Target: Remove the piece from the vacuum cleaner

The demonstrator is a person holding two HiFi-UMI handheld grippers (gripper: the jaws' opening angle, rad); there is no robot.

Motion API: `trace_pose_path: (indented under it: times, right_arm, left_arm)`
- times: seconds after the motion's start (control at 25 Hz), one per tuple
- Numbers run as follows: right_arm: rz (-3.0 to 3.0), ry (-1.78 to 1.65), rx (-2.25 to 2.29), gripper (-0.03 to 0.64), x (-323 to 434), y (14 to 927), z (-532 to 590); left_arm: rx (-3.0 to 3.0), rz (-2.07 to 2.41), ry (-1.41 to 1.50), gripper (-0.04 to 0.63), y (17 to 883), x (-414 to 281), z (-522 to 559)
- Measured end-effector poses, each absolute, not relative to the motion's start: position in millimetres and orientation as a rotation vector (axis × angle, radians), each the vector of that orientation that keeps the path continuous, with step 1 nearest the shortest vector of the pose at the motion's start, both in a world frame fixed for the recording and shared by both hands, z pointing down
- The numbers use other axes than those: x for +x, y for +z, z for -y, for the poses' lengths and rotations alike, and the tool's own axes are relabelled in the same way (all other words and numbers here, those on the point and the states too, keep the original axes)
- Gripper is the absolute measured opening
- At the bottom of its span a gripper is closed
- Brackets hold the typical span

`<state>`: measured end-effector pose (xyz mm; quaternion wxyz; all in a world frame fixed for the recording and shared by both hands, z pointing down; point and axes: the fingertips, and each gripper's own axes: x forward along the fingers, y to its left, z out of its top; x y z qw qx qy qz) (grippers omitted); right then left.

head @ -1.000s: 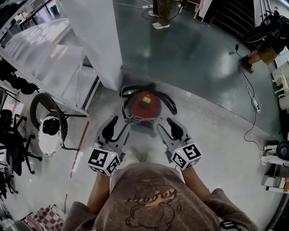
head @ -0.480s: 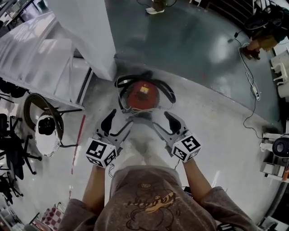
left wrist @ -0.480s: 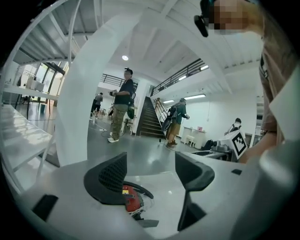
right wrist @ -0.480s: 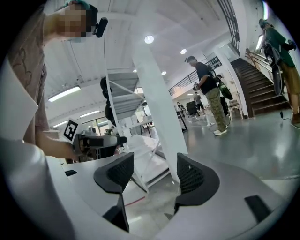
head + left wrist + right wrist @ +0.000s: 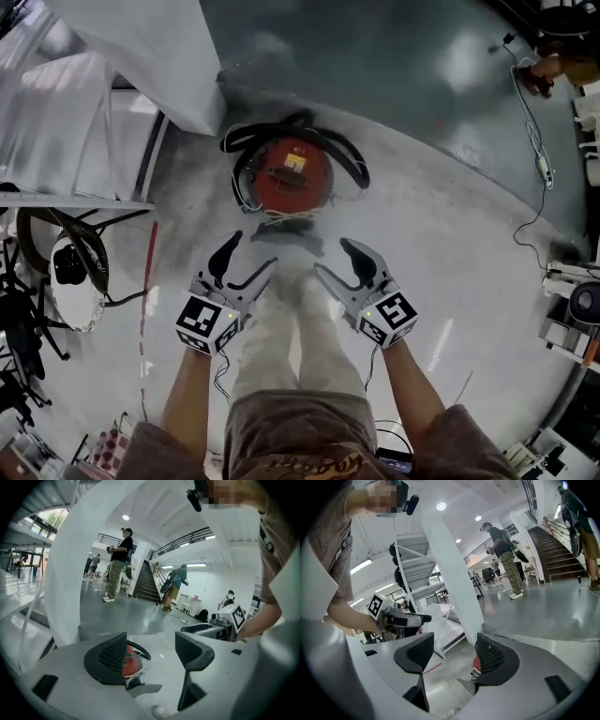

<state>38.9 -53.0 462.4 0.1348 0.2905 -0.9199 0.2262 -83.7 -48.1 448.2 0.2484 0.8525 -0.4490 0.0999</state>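
Note:
A round red vacuum cleaner (image 5: 294, 174) stands on the floor, with a black hose (image 5: 342, 153) looped around it and white cable bunched at its near side. My left gripper (image 5: 246, 262) hovers short of it on the near left, jaws wide apart and empty. My right gripper (image 5: 337, 261) hovers on the near right, also open and empty. In the left gripper view a slice of the red vacuum cleaner (image 5: 131, 662) shows beside the left pad. In the right gripper view a sliver of the vacuum cleaner (image 5: 475, 664) peeks past the right pad.
A white pillar (image 5: 155, 56) rises just behind the vacuum cleaner, with white stairs (image 5: 56, 112) to its left. A white fan (image 5: 70, 277) and black chairs stand at far left. Cables (image 5: 539, 159) trail over the dark floor at right. People (image 5: 117, 564) stand far off.
Both grippers' jaws have spread wider. The view has tilted down, so the vacuum cleaner sits higher in the frame and farther from the grippers.

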Motion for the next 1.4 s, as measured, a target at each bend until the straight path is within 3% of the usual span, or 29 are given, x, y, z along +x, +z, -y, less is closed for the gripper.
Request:
trace_pose_path:
  times: [0.84, 1.4]
  right_arm:
    - [2.316, 0.664, 0.535, 0.255, 51, 784, 45]
    - [2.186, 0.561, 0.338, 0.253, 31, 849, 35]
  left_arm:
    - [2.232, 0.792, 0.716, 0.296, 778, -33, 47]
    - [2.275, 0.534, 1.033, 0.289, 842, -11, 40]
